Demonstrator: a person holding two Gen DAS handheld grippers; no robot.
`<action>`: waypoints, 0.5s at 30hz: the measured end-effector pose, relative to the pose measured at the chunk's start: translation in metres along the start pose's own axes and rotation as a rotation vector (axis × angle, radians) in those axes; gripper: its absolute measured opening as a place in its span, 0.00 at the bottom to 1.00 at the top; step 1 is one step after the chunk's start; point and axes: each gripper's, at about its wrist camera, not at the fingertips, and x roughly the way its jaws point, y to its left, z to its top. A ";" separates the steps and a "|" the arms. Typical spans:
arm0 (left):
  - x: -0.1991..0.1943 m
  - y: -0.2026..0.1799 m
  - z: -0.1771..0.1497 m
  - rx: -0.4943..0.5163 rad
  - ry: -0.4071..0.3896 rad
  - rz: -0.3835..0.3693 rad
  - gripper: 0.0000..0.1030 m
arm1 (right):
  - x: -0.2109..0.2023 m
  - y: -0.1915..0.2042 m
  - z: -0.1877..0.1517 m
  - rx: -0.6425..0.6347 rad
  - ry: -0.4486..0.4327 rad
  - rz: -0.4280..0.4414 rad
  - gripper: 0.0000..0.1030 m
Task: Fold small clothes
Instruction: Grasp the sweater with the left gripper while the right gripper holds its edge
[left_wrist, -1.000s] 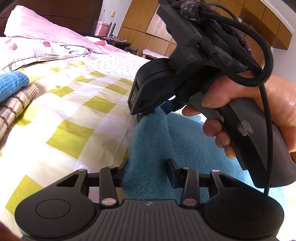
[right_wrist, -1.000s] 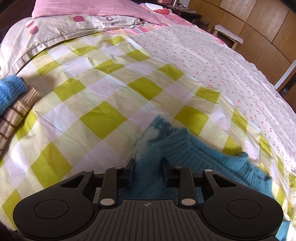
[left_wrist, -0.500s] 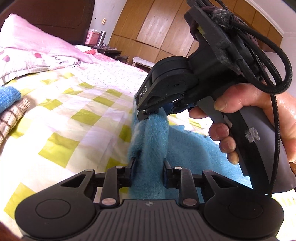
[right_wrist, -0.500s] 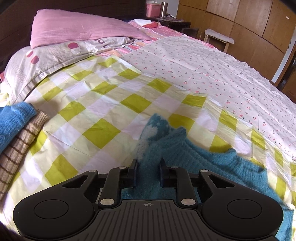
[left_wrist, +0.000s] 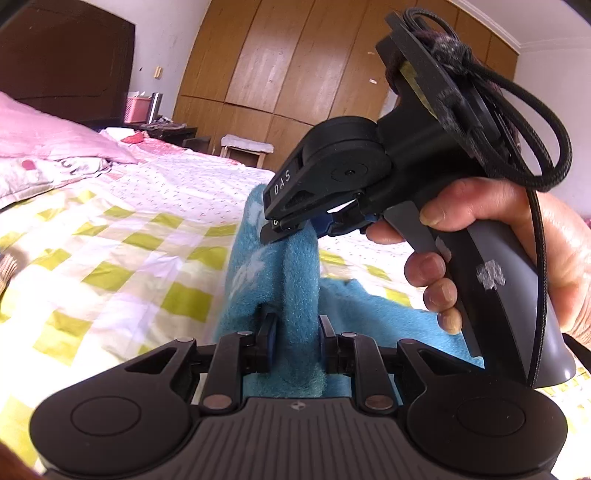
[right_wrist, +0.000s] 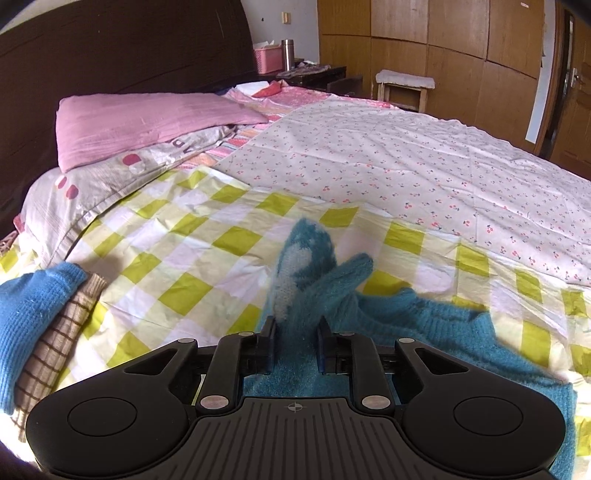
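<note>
A fuzzy teal sweater (left_wrist: 273, 280) with pale markings lies on the checked bedsheet (left_wrist: 122, 266). My left gripper (left_wrist: 293, 332) is shut on a raised fold of it. My right gripper (left_wrist: 291, 230), held in a hand, shows in the left wrist view just ahead and is shut on the same fold higher up. In the right wrist view the right gripper (right_wrist: 295, 341) pinches the sweater (right_wrist: 306, 266), whose edge stands up between the fingers while the rest trails right on the bed.
A pile of folded clothes, blue knit (right_wrist: 29, 306) on brown-striped cloth (right_wrist: 55, 343), lies at the left. Pink pillows (right_wrist: 147, 122) are at the headboard. A floral sheet (right_wrist: 406, 166) covers the far side; a wooden wardrobe (right_wrist: 443, 48) and stool (right_wrist: 404, 86) stand behind.
Both grippers have risen with the sweater's edge, lifting the fold off the bed. The left gripper's fingers closed from a wider gap onto the cloth.
</note>
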 end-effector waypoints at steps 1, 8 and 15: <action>0.001 -0.005 0.002 0.012 -0.002 -0.006 0.25 | -0.004 -0.006 0.000 0.014 -0.007 0.003 0.19; 0.010 -0.040 0.014 0.098 -0.010 -0.050 0.25 | -0.032 -0.053 -0.007 0.104 -0.053 0.011 0.19; 0.018 -0.070 0.018 0.161 0.004 -0.081 0.25 | -0.052 -0.095 -0.024 0.174 -0.077 0.004 0.19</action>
